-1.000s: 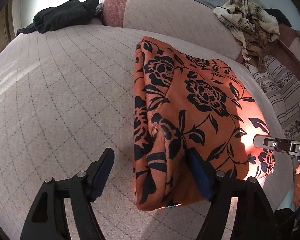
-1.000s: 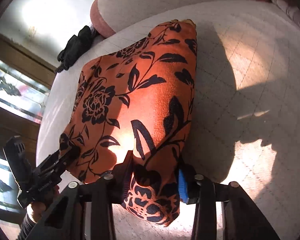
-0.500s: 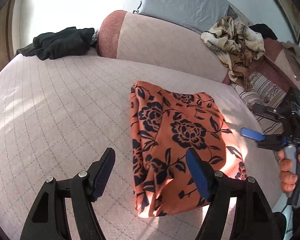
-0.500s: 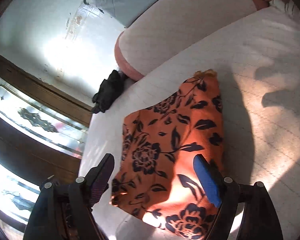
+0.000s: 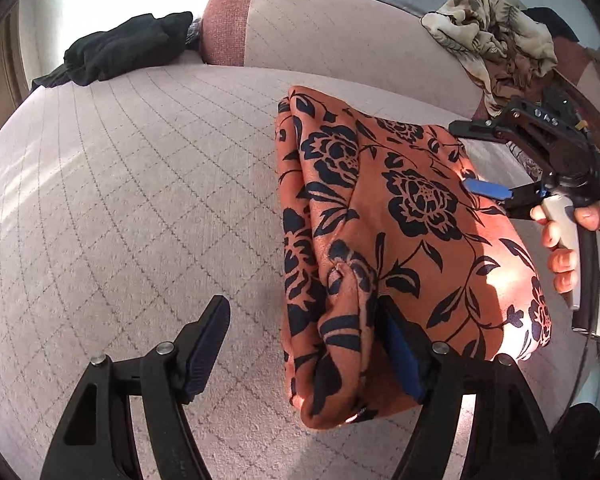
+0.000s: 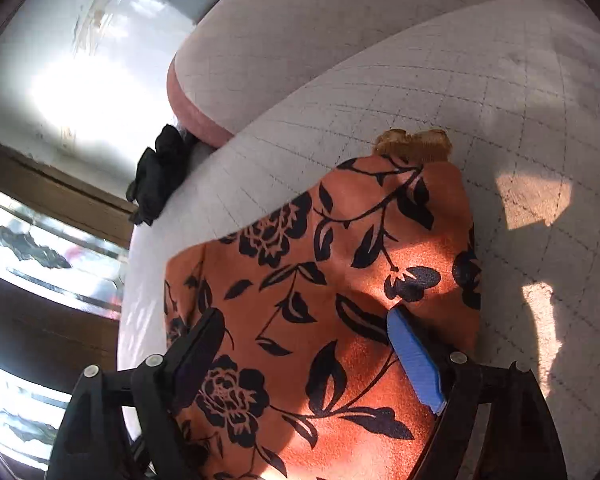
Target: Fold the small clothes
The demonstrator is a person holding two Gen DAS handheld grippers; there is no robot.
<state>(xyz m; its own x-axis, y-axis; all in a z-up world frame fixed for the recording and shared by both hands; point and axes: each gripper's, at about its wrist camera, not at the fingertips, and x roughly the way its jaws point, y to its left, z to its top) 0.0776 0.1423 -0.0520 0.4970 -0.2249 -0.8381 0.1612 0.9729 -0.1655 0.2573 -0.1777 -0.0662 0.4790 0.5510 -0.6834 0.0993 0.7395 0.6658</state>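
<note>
A folded orange garment with black flowers [image 5: 400,232] lies on the quilted pink bed [image 5: 140,200]. My left gripper [image 5: 304,344] is open at its near left edge; the right finger presses into the fabric, the left finger rests over bare bed. My right gripper [image 6: 312,356] is open and hovers over the middle of the same garment [image 6: 340,280]. It also shows in the left wrist view [image 5: 496,160], held by a hand above the garment's right side.
A black garment [image 5: 120,50] lies at the far left by a pink bolster [image 5: 320,28]. A beige patterned cloth [image 5: 496,36] is heaped at the far right. A wooden window frame [image 6: 60,200] stands beyond the bed's left edge.
Both grippers let go of the garment and lifted away, then came back down. My left gripper is again at the garment's near left edge. My right gripper now hovers open over its middle.
</note>
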